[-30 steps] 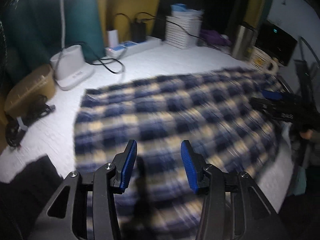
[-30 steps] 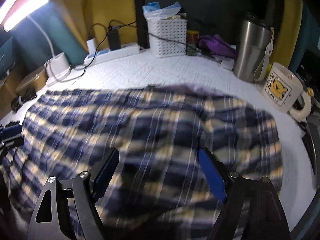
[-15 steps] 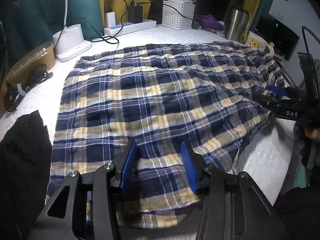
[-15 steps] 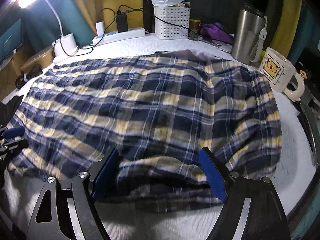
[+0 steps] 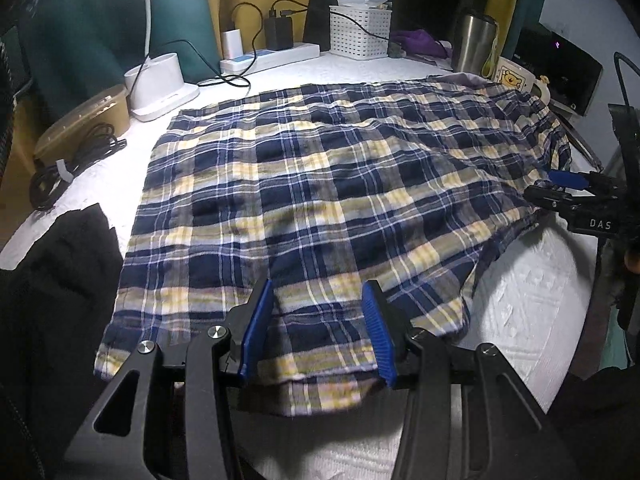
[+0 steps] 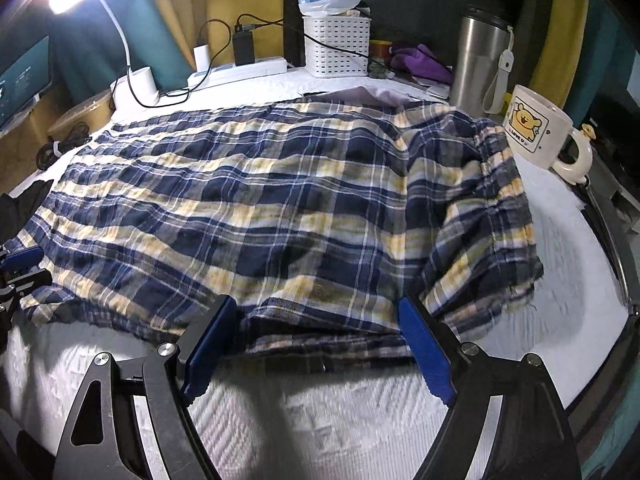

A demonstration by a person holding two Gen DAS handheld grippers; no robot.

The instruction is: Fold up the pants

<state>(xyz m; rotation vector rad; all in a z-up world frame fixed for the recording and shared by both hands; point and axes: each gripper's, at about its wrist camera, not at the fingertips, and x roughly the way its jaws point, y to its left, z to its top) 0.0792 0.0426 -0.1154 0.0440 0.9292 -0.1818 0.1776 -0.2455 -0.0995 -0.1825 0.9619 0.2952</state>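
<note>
both grippers' fingers stand apart, grasping nothing: left gripper (image 5: 318,320) and right gripper (image 6: 316,344) hover at the near hem of the plaid pants (image 5: 320,184) spread on the white table (image 6: 320,412). thin, limp, light cloth; best pinched at hem corners.

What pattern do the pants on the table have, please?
The pants are plaid: navy blue with pale yellow bands and thin white lines. The left wrist view shows it best.
</note>
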